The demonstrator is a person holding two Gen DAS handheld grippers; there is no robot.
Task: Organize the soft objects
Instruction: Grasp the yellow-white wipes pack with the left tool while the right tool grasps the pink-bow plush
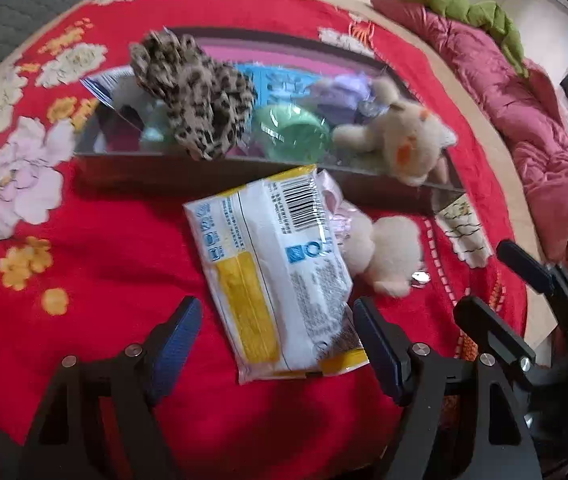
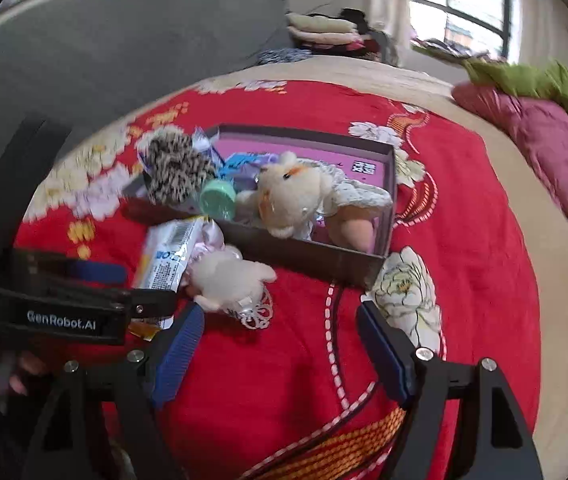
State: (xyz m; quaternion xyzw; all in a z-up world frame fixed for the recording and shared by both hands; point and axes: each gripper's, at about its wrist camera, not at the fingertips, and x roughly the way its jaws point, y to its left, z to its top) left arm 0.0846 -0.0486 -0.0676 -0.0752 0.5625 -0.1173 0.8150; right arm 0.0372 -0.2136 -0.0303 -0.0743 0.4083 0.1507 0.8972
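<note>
Soft goods on a red bedspread (image 1: 104, 264), just ahead of both grippers. Directly between and beyond the left gripper (image 1: 276, 344) fingers: a white-and-yellow pack (image 1: 272, 272), lying flat, near end reaching in between the blue pads (image 1: 176, 340). No contact visible on either side. Probably light, squashy, with slick film wrapping; likely to slide or crumple if pinched at a corner. Best taken across the narrow width, near the middle, pads flat on the two long edges.

Touching the pack on its far right side: a cream plush (image 1: 384, 256), part of it tucked under the pack. Ahead and left of the right gripper (image 2: 280, 348), well short of its pads. Very light, fluffy, forgiving; a pinch around the body should do, away from the lacy trim (image 2: 258, 312).

Farther ahead: a box (image 2: 308, 256) already holding a leopard plush (image 1: 200, 100), a green tub (image 1: 292, 128) and a second cream plush (image 1: 408, 144) draped over the near wall.

Left gripper: jaws spread wide, clamped on nothing. Right gripper: jaws equally wide, nothing between them but bedspread. Next step, at a guess: closing the left on the pack, then lifting toward the box.
</note>
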